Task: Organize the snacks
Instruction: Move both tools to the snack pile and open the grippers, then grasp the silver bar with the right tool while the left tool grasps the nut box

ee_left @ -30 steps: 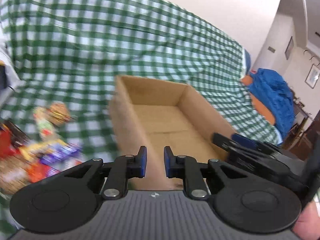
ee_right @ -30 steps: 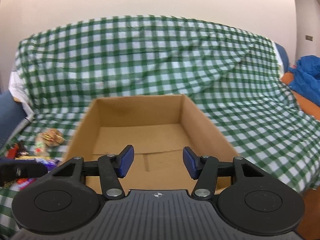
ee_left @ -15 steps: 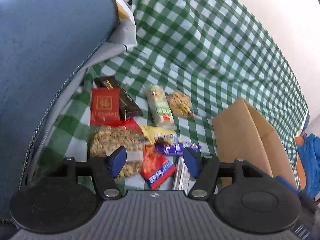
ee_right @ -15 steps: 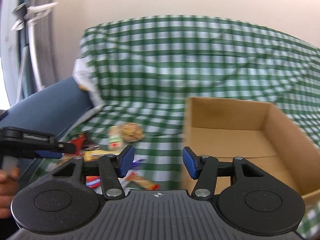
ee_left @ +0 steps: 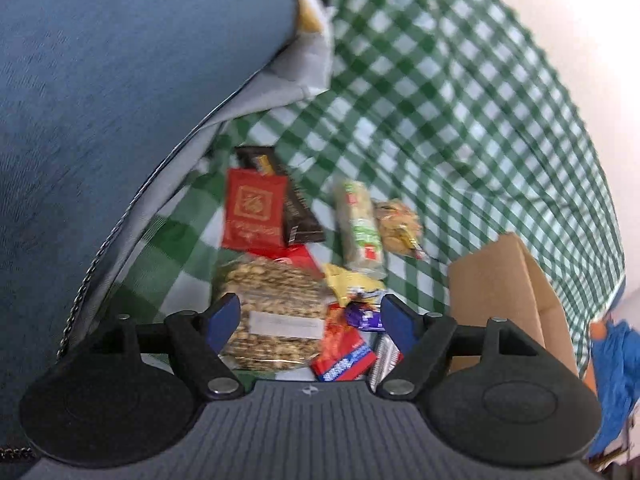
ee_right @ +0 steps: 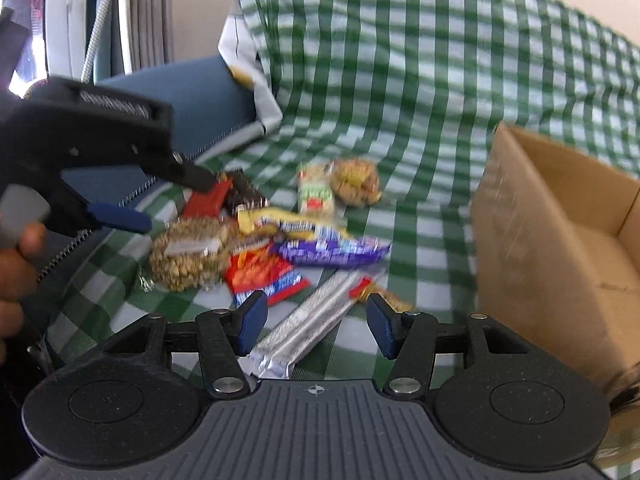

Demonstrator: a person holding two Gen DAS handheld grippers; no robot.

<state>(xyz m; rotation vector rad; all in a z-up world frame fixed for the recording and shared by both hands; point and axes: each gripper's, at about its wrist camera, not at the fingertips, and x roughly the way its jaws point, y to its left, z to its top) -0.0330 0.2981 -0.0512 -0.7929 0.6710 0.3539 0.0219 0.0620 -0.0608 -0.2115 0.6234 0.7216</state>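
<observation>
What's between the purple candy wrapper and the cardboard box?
Only bare checked cloth lies between the purple wrapper and the cardboard box, shown in the right wrist view.

From my feed, a green-and-white checked cloth (ee_right: 420, 80) drapes over the whole seat and backrest — it looks like a sofa underneath, though I can't see its fabric. To the left sits a blue cushion (ee_left: 120, 80) with a grey piped edge and a zipper along it. A white sheet (ee_left: 316, 52) with a yellow patch is wedged between cushion and cloth. Behind runs a plain pale wall (ee_left: 580, 40). At the far right edge I catch a bright blue fabric (ee_left: 612, 380) — crumpled, blurred. In the right view, grey curtains (ee_right: 148, 12) hang at the upper left.
</observation>
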